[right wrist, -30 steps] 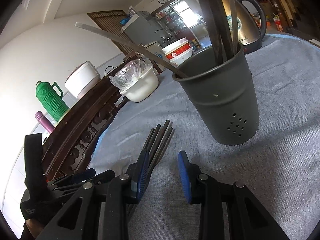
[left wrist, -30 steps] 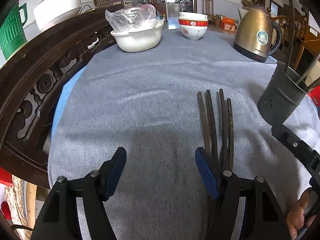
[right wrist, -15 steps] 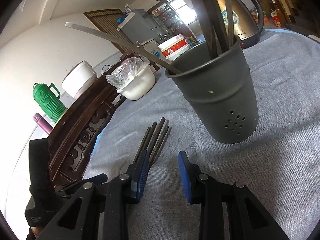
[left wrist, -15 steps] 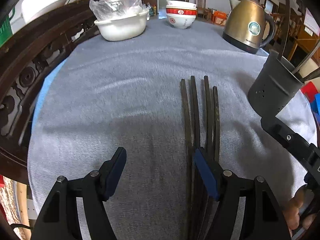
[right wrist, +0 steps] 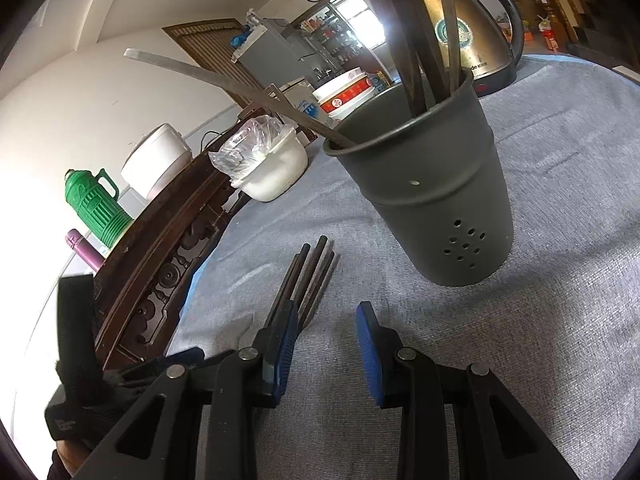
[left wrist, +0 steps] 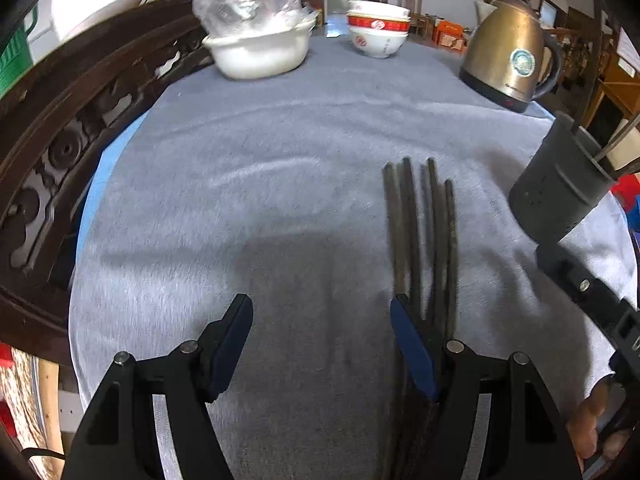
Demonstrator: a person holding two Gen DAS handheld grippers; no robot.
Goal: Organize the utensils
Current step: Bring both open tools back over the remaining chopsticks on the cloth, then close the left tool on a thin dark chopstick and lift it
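Note:
Several dark chopsticks (left wrist: 420,232) lie side by side on the grey cloth; they also show in the right wrist view (right wrist: 308,280). A dark grey perforated utensil holder (right wrist: 432,200) stands upright to their right, holding dark chopsticks and a metal utensil handle; it also shows at the right edge of the left wrist view (left wrist: 560,196). My left gripper (left wrist: 320,344) is open and empty, its right finger (left wrist: 412,352) over the chopsticks' near ends. My right gripper (right wrist: 328,348) is open and empty, low over the cloth just right of the chopsticks and in front of the holder.
A white basin (left wrist: 260,48) with a plastic bag, stacked red-and-white bowls (left wrist: 378,30) and a brass kettle (left wrist: 512,64) stand at the far side of the table. A carved wooden chair back (left wrist: 60,132) runs along the left edge. A green thermos (right wrist: 96,204) stands behind it.
My left gripper has shifted over the cloth, keeping its right finger above the chopsticks' near ends. My right gripper has drawn slightly closer to the holder. Both stay open.

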